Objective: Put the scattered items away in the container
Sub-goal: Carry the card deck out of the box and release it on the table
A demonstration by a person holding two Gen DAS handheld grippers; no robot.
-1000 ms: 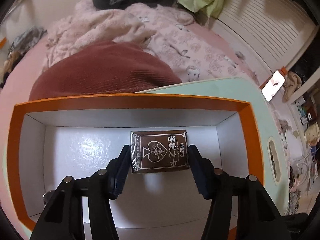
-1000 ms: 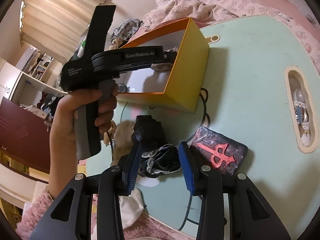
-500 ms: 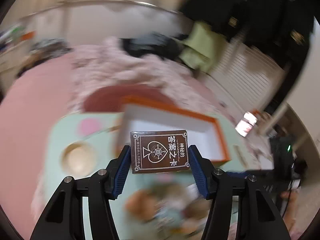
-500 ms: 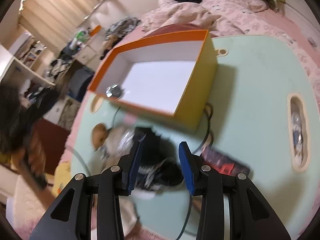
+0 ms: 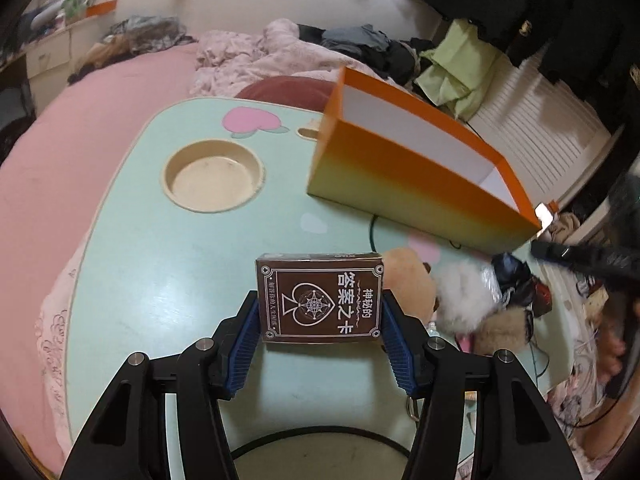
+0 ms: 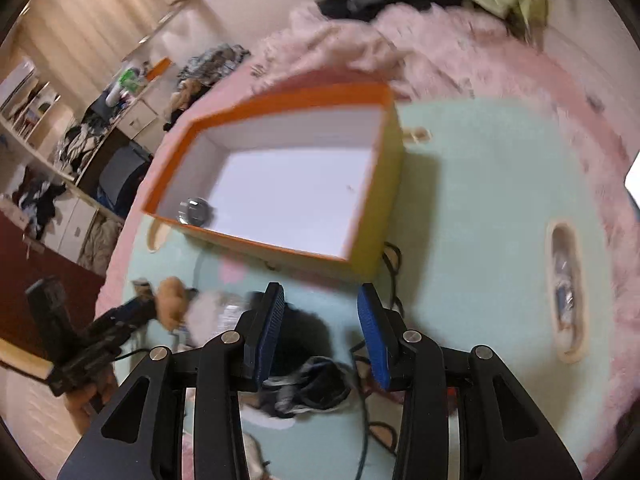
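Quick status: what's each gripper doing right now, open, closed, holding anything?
Left gripper: closed on the brown card box, held above the table.
Right gripper: open, holding nothing, above the dark cloth item.

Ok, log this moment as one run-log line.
left gripper: shut on card box, above table | right gripper: open over dark cloth | orange box: holds one small shiny item

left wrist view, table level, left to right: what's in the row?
Round recess → brown card box in the left claw → white fluffy item → dark bundle. Orange box sits behind, right of the recess.
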